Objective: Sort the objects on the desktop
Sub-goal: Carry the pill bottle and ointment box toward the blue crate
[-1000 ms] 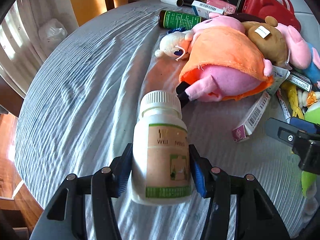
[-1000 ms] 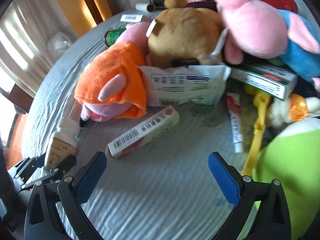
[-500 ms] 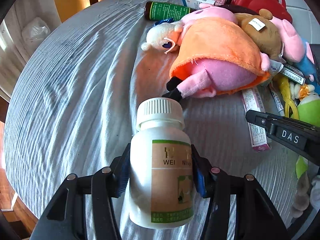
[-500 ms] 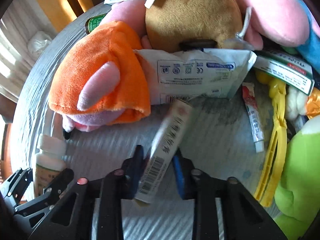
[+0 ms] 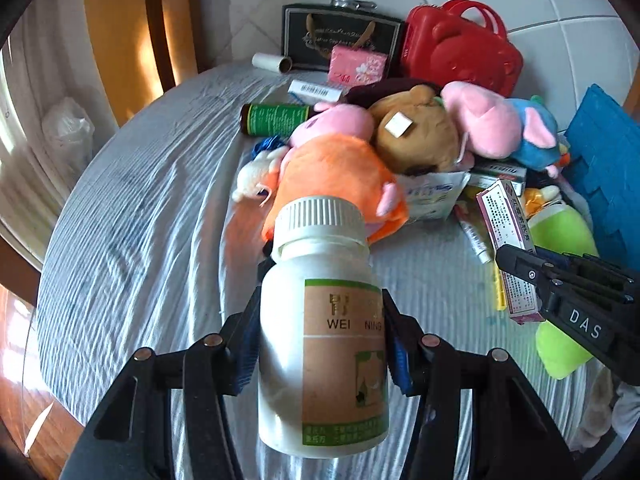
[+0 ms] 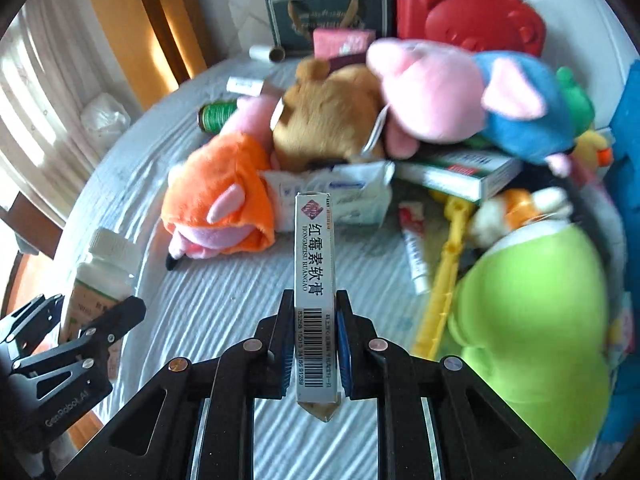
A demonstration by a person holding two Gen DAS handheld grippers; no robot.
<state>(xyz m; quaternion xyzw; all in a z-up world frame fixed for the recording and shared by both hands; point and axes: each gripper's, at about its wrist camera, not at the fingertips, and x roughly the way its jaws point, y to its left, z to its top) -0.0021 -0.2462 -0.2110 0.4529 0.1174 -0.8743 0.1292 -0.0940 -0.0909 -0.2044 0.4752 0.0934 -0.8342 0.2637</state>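
My left gripper (image 5: 320, 344) is shut on a white pill bottle (image 5: 324, 320) with a ribbed cap and a tan and green label, held upright above the grey striped tablecloth (image 5: 152, 216). In the right wrist view the bottle (image 6: 102, 276) shows at the lower left. My right gripper (image 6: 314, 336) is shut on a long narrow ointment box (image 6: 315, 256) with a barcode, lifted off the cloth and pointing away along the fingers. The left wrist view shows that box (image 5: 505, 232) at the right, in the right gripper (image 5: 560, 292).
A pile fills the far right: an orange and pink plush (image 5: 336, 172), a brown bear (image 5: 416, 136), a pink and blue plush (image 6: 460, 96), a green plush (image 6: 532, 320), a white packet (image 6: 344, 196), an ointment tube (image 6: 414, 248). A red case (image 5: 460, 48) and a black bag (image 5: 340, 36) stand behind.
The right gripper went from open over the ointment box to shut on it, then lifted it off the cloth. The left gripper rose with the pill bottle.
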